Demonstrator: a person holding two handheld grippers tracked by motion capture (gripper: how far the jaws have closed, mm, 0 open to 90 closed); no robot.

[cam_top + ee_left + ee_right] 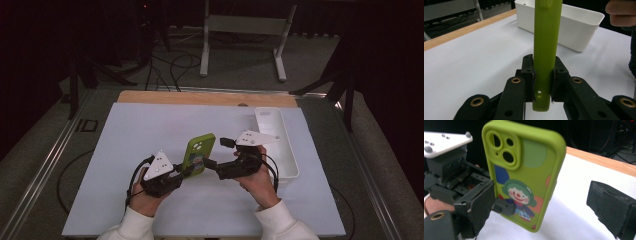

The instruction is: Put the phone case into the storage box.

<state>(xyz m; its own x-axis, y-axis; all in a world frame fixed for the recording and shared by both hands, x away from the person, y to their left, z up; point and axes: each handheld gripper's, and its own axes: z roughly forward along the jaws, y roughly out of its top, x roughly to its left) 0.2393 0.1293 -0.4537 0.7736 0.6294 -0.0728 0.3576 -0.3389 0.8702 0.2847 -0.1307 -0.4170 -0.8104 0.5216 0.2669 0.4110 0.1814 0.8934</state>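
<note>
While the left gripper clamps the case upright by its lower end, the right gripper, at its 3 o'clock, stands wide open, touching nothing.

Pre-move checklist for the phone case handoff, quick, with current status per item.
1. Left gripper clamped on the green phone case: ok, its pads press both faces near the bottom end.
2. Case held upright off the table: ok.
3. Right gripper released: ok, jaws stand wide apart on either side of the case, pads not pressing it.
4. White bin free to take the case: ok, it looks empty in the high view, though its near end is hidden.
5. Path from case to bin: not ok, the right hand and its gripper sit between them.
6. Left grip secure against slipping: cannot tell.
</note>
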